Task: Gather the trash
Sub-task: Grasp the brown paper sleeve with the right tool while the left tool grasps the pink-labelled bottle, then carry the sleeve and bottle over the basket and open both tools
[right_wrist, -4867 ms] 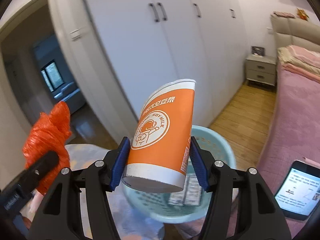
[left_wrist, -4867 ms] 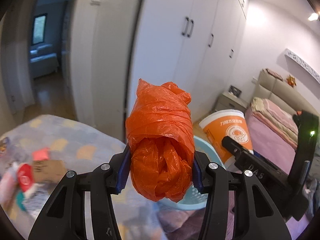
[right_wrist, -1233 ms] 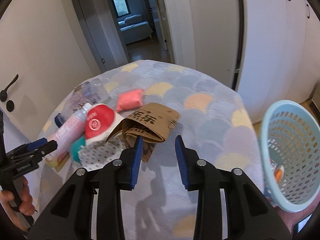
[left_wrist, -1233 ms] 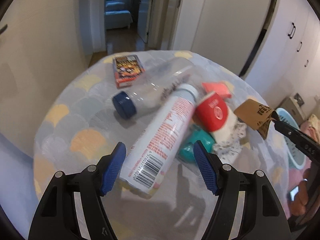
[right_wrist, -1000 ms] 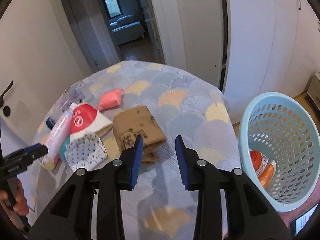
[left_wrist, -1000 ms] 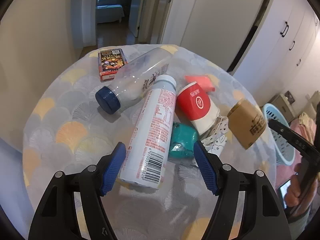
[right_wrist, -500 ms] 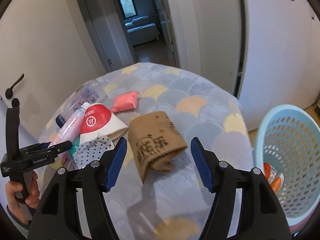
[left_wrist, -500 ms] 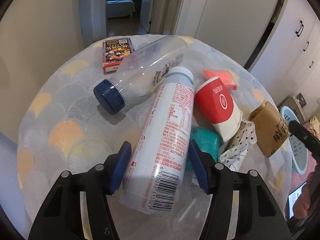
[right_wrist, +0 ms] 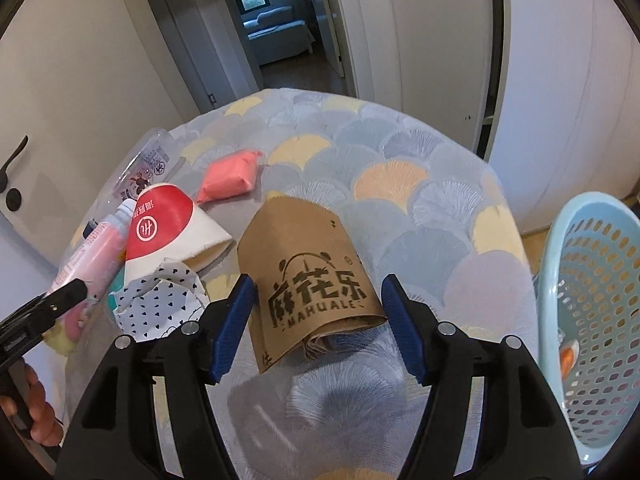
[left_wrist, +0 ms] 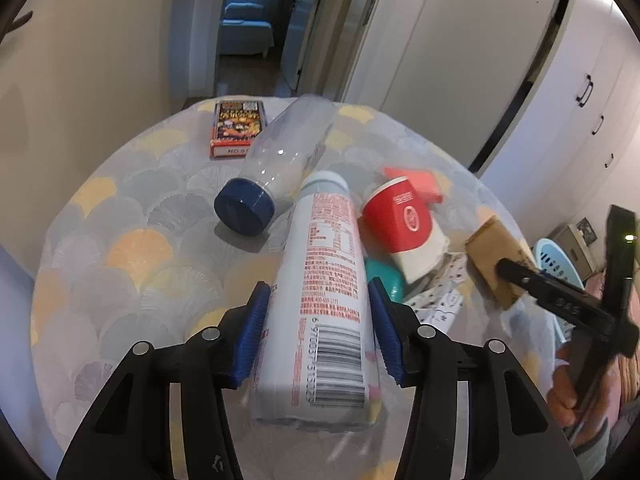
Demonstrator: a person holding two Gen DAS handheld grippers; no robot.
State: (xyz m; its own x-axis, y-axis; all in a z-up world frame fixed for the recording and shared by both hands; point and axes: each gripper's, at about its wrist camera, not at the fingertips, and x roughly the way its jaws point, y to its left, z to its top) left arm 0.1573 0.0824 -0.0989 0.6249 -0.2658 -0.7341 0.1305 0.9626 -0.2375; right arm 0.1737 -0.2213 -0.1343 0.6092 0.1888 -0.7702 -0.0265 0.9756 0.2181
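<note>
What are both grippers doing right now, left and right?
Left gripper: shut on the white plastic bottle with red print.
Right gripper: open, straddling the brown paper bag, pads not touching it.

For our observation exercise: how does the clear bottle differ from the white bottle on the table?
The clear bottle is see-through with a dark blue cap; the white bottle is opaque with red print and a barcode. The white bottle lies between the left gripper pads; the clear bottle lies free. Both lie on their sides.

I see a white red-printed plastic bottle (left_wrist: pixel 320 280) lying flat, beside a brown kraft paper sleeve (right_wrist: pixel 308 276) on the table.
</note>
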